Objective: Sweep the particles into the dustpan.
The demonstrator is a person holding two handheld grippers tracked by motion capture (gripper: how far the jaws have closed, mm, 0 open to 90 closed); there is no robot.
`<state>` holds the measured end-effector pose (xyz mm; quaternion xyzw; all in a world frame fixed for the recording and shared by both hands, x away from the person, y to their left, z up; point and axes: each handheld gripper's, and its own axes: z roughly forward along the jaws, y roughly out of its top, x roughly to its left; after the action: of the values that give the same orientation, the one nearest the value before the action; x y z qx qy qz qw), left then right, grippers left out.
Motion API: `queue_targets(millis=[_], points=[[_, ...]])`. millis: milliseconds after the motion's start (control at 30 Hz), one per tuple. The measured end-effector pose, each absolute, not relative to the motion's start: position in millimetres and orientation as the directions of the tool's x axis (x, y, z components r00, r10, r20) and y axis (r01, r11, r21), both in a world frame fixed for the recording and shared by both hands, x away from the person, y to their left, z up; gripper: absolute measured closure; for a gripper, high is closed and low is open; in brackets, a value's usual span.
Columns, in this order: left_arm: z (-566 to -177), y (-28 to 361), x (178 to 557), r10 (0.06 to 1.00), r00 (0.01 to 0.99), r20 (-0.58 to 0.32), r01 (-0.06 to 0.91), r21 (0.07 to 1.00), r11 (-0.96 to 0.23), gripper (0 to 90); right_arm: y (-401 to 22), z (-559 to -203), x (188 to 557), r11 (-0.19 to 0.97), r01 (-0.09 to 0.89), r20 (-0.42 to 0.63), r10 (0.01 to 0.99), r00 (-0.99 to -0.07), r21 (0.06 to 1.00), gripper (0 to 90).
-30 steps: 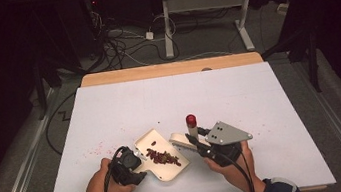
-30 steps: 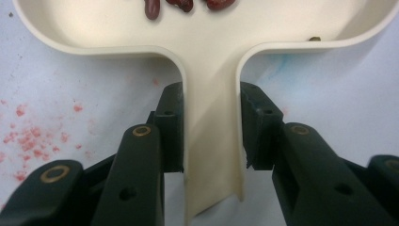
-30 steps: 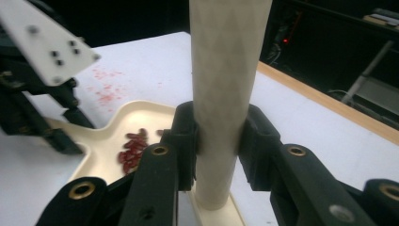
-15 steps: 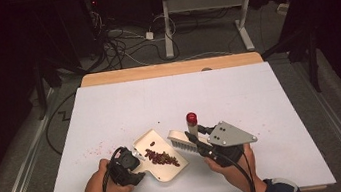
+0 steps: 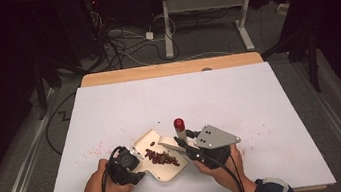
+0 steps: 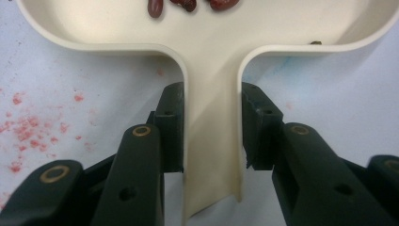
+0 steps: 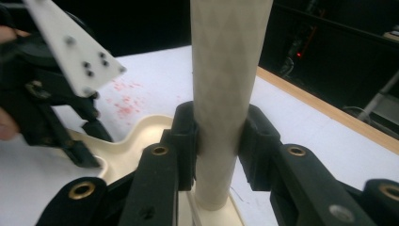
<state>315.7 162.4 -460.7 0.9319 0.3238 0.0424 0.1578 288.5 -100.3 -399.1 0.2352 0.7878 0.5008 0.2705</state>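
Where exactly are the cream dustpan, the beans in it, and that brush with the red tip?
dustpan (image 6: 211, 141), left gripper view, on its handle between the claw's pads.
beans (image 5: 159, 156), high view, middle of the pile.
brush (image 7: 226, 84), right gripper view, on its cream handle.

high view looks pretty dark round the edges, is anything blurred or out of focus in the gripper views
High view: the white table is lit, the floor around it falls into near black. Left gripper view: the dustpan handle is crisp, the nearest jaws soft. Right gripper view: the brush handle is slightly soft, the background dim.
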Motion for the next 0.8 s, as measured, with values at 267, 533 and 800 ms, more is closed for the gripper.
queue_targets(millis=[267,533,800], points=[[-460,164,317,0.626,0.780,-0.026,0.599,0.323,-0.733,63.8,-113,-387,291,0.358,0.067,-0.203,0.663,-0.721,0.931,70.4],[-459,172,325,0.659,0.750,-0.049,0.633,0.339,-0.696,63.7,-118,-390,337,0.362,0.036,-0.251,0.712,-0.655,0.931,70.4],[-461,181,341,0.692,0.719,-0.069,0.669,0.338,-0.662,63.8,-100,-399,386,0.352,0.055,-0.236,0.728,-0.644,0.935,70.4]])
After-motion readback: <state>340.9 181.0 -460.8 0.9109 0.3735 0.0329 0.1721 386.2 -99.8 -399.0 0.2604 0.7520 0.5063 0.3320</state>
